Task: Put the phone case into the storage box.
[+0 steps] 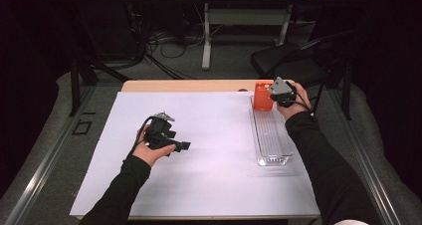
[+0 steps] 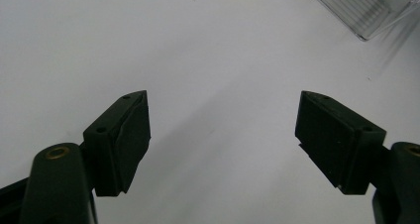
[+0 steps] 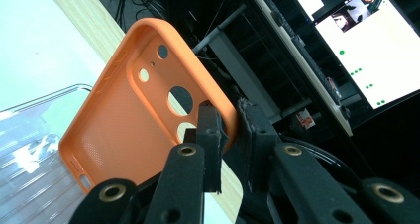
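Note:
An orange phone case [image 3: 129,120] with camera holes is pinched by its side rim in my right gripper [image 3: 232,122], which is shut on it. In the high view the orange phone case [image 1: 262,96] hangs upright over the far end of a clear plastic tray [image 1: 271,135], with my right gripper [image 1: 281,92] beside it. My left gripper [image 1: 171,141] hovers over the white mat at the left. Its jaws stand open with nothing between them, and the left gripper [image 2: 223,135] faces bare mat, with a corner of the clear tray [image 2: 369,8] at the top right.
A white mat [image 1: 209,155] covers most of the wooden table [image 1: 184,86]. Behind the table stand a black chair [image 1: 293,58], a desk frame and tangled cables. A lit monitor [image 3: 366,45] shows in the right gripper view.

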